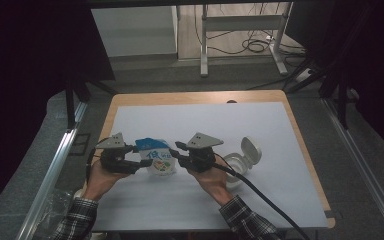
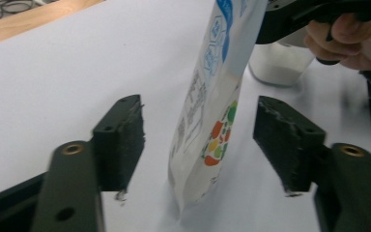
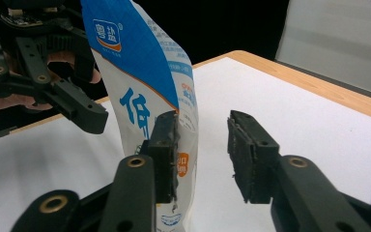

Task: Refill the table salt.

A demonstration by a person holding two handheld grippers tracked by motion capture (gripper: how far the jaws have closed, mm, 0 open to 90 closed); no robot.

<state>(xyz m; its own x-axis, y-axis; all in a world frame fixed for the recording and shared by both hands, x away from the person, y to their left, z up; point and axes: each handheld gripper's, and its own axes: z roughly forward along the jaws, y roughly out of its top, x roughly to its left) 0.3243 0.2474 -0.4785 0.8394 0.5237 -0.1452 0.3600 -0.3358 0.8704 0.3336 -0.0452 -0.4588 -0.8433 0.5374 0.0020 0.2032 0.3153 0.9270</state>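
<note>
Standing upright near the table's [image 1: 300, 131] near-left edge, one glossy white-and-blue pouch [image 1: 158, 157] is flanked by two spread hand-held grippers: the left hand-held gripper [image 1: 141, 163] straddles it without pressing, the right hand-held gripper [image 1: 174, 152] is placed just beside it. Open white sheet is left far and right, past one round white container [image 1: 240, 162].

the salt pouch [image 3: 145, 72] carries a blue logo panel near its top reading "粤盐". below it, on the white front, big blue characters start with what looks like "食". the small print down its side is too fine to read.
</note>
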